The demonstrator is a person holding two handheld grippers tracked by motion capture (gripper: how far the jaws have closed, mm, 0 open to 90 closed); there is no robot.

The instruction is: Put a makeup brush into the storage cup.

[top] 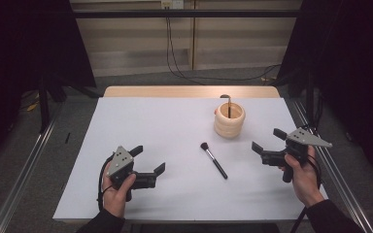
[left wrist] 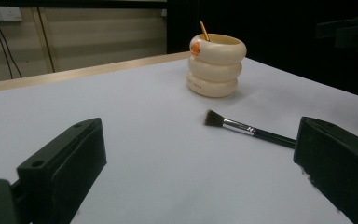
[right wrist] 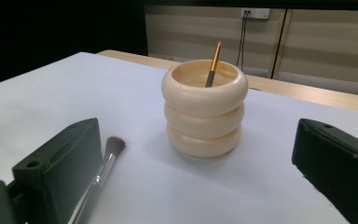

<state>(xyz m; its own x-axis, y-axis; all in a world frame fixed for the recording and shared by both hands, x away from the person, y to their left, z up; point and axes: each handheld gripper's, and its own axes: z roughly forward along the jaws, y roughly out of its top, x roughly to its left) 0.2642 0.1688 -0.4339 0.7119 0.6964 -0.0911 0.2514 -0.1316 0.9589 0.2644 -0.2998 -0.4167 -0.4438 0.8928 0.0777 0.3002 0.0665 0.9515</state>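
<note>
in the high view, a slim make-up brush with a black handle, a silver ferrule and a dark bristle head (top: 213, 160) was seen lying flat on the white table top (top: 141, 121), between the two hand-held grippers. its long axis ran on a diagonal — bristles toward the far left, handle end toward the near right. the left gripper (top: 149, 160) was held low at the near left, its jaws spread wide and nothing between them; the right gripper (top: 267, 141) was held at the right edge, jaws likewise spread and empty. the brush was judged to lie about midway, its handle end pointing toward the near edge between the two hands. a cream holder shaped like three stacked rings (top: 229, 119) stood upright beyond the brush, with a thin stick-like tool (top: 228, 104) standing in it.

in the left gripper view, the brush (left wrist: 249, 129) was seen ahead and right of centre, lying crosswise to the line of the open jaws, its handle hidden at the end by the right-hand jaw. the holder (left wrist: 216, 65) stood farther off.

in the right gripper view, the holder (right wrist: 205, 107) stood straight ahead between the open jaws, while the brush (right wrist: 103, 170) lay off to the left side, just beside the left-hand jaw — so a turn of that gripper would likely be needed before the handle could be pinched.
</note>
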